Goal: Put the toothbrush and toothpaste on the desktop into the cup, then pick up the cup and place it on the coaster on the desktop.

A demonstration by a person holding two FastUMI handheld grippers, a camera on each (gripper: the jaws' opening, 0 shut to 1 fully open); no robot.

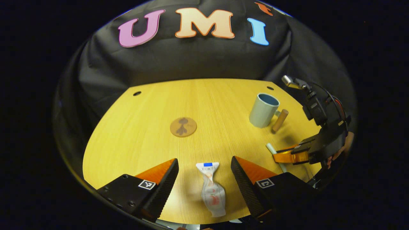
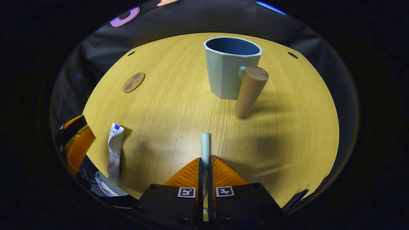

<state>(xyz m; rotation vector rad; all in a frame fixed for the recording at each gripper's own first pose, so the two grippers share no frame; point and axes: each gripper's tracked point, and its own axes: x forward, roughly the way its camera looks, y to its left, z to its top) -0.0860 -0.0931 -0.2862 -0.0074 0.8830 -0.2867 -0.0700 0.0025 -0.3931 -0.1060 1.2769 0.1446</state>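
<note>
A crumpled white toothpaste tube [image 1: 211, 188] lies on the wooden desktop [image 1: 153, 127] between the spread fingers of my left gripper [image 1: 204, 161], which is open and not touching it. My right gripper [image 2: 204, 159] is shut on the pale toothbrush [image 2: 204, 145], whose end sticks out forward, low over the desktop. The light blue cup [image 2: 230, 68] stands upright beyond it, its wooden handle [image 2: 250, 91] turned toward that gripper. The round brown coaster [image 1: 183, 126] lies mid-table. From the left gripper view, the right gripper [image 1: 289, 157] holds the toothbrush [image 1: 271, 148] just in front of the cup [image 1: 263, 110].
The toothpaste [image 2: 114, 150] and the left gripper's fingers [image 2: 78, 142] sit at the left edge of the right gripper view. The coaster [image 2: 134, 82] lies far left of the cup. Small holes [image 1: 137, 93] mark the desk's back corners. Black cloth hangs behind the desk.
</note>
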